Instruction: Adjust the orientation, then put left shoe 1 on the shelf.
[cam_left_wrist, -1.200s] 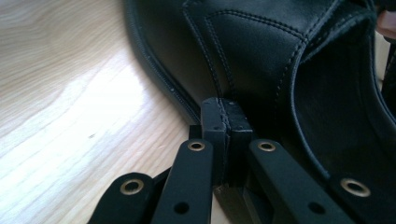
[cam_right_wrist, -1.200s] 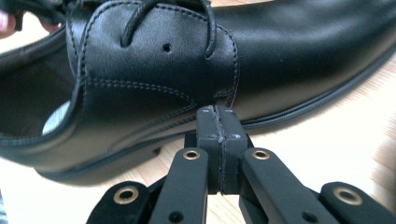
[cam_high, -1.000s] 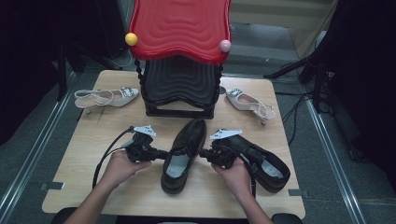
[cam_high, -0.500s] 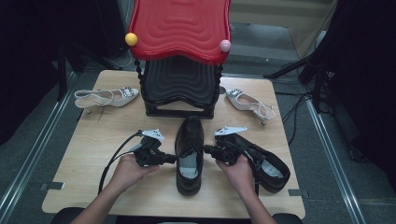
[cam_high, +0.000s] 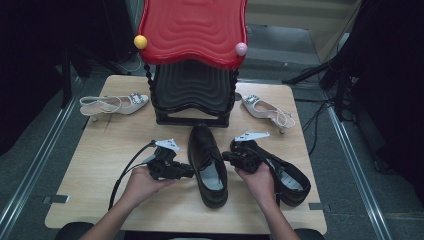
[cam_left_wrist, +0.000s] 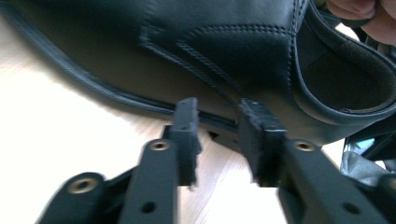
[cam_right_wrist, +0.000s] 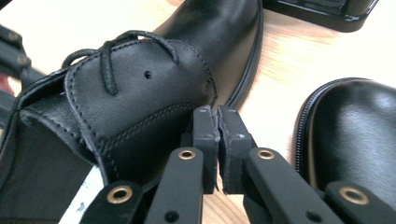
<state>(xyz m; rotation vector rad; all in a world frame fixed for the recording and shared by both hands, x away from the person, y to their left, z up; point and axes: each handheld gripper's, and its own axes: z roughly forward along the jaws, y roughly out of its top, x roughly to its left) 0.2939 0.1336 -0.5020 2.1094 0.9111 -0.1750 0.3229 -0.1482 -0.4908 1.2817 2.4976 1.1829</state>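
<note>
- On the wooden table (cam_high: 125, 145) the count is four shoes: two black leather shoes and two pale slingback heels, plus one black stand with a red wavy top (cam_high: 192, 30) at the far edge.
- One black lace-up shoe (cam_high: 207, 162) lies at the middle of the table, toe toward the stand, between the two grippers.
- A second black shoe (cam_high: 285, 172) lies to its right, angled, partly under the person's right hand (cam_high: 257, 180).
- One pale heel (cam_high: 112, 104) lies left of the stand, the other pale heel (cam_high: 267, 111) to its right; both are well apart from the black pair.
- Left gripper (cam_high: 187, 171): jaws parted with a clear gap, tips at the side of the middle shoe near its sole edge; in the left gripper view (cam_left_wrist: 218, 123) they appear to touch the leather, though the close blur makes that uncertain.
- Right gripper (cam_high: 226, 156): jaws pressed together, nothing between them, tips at the shoe's other side just below the laced flap, as the right gripper view (cam_right_wrist: 217, 123) shows.
- Against the picture of half a second ago, the middle shoe sits straight as it did then; a full second ago it lay tilted, toe to the right.
- Both hands have stayed beside it, the pale heels and the stand unmoved.
</note>
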